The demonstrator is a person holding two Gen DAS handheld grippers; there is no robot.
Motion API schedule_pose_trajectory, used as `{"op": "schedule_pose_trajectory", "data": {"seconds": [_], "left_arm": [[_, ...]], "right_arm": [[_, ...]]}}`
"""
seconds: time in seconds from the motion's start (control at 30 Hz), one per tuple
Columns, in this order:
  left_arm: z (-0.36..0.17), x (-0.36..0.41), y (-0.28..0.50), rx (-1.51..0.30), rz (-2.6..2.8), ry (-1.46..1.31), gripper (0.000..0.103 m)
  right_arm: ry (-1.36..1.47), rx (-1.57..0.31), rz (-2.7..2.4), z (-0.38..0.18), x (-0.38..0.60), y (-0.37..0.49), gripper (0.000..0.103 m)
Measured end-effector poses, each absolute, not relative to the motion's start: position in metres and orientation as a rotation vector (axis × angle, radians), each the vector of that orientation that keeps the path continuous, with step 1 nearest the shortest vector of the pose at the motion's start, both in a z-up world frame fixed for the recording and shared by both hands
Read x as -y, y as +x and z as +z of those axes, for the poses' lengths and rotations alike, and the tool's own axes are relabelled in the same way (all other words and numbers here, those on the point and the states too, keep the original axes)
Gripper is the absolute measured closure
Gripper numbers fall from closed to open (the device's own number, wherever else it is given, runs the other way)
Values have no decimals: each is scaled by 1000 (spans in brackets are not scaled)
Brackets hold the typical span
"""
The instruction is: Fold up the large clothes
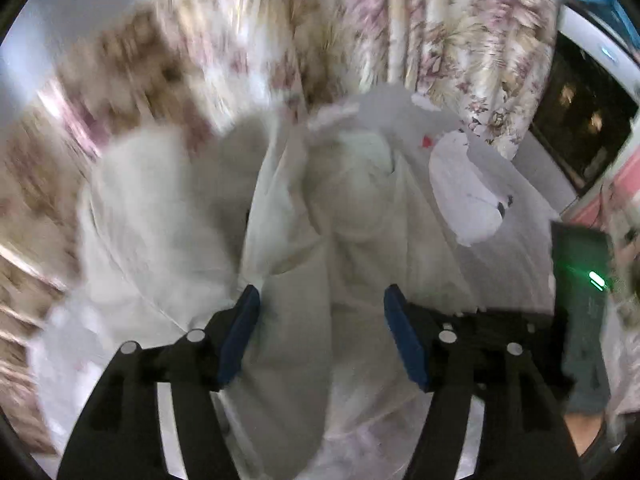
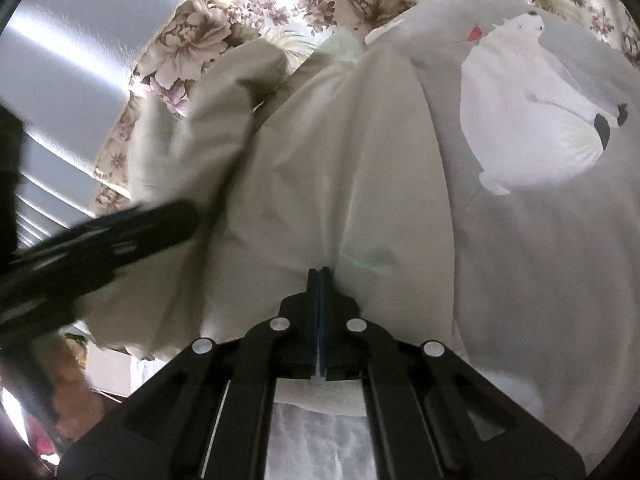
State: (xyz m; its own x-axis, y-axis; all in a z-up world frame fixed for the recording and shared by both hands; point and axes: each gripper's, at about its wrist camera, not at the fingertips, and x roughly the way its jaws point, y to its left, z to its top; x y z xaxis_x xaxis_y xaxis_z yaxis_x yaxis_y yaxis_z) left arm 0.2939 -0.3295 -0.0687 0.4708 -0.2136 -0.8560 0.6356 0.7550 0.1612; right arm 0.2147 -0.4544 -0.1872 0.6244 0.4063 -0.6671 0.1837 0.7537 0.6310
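1. Cream garment (image 2: 320,160), soft and limp, heaped on floral bedspread (image 2: 188,40).
2. Right tool (image 2: 319,276) pinching a fold.
3. Left tool (image 1: 320,300) spread, empty, above cloth.
4. Best taken at hems.

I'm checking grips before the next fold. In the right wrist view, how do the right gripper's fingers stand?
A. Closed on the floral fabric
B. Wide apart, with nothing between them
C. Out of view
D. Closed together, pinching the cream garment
D: the right gripper has its blue pads pressed together on a gathered fold of the cream garment, with creases fanning out from the pinch.
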Motion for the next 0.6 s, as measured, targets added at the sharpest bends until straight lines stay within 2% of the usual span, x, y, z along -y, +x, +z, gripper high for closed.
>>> {"op": "schedule_pose_trajectory", "data": {"seconds": [0.03, 0.07, 0.13, 0.33, 0.53, 0.6], "left_arm": [[-55, 325, 282, -886, -541, 551, 36], [-46, 317, 273, -843, -533, 576, 28], [-27, 293, 263, -766, -484, 605, 20], [-7, 180, 289, -778, -321, 475, 14], [-74, 104, 349, -960, -204, 373, 15], [-94, 97, 356, -1019, -274, 304, 16]], "right_arm": [[699, -912, 130, -185, 452, 216, 103], [676, -916, 121, -184, 451, 218, 103], [628, -926, 103, -181, 445, 220, 103], [555, -955, 85, -179, 441, 221, 103], [425, -998, 40, -168, 425, 228, 103], [387, -1004, 26, -158, 420, 229, 97]]}}
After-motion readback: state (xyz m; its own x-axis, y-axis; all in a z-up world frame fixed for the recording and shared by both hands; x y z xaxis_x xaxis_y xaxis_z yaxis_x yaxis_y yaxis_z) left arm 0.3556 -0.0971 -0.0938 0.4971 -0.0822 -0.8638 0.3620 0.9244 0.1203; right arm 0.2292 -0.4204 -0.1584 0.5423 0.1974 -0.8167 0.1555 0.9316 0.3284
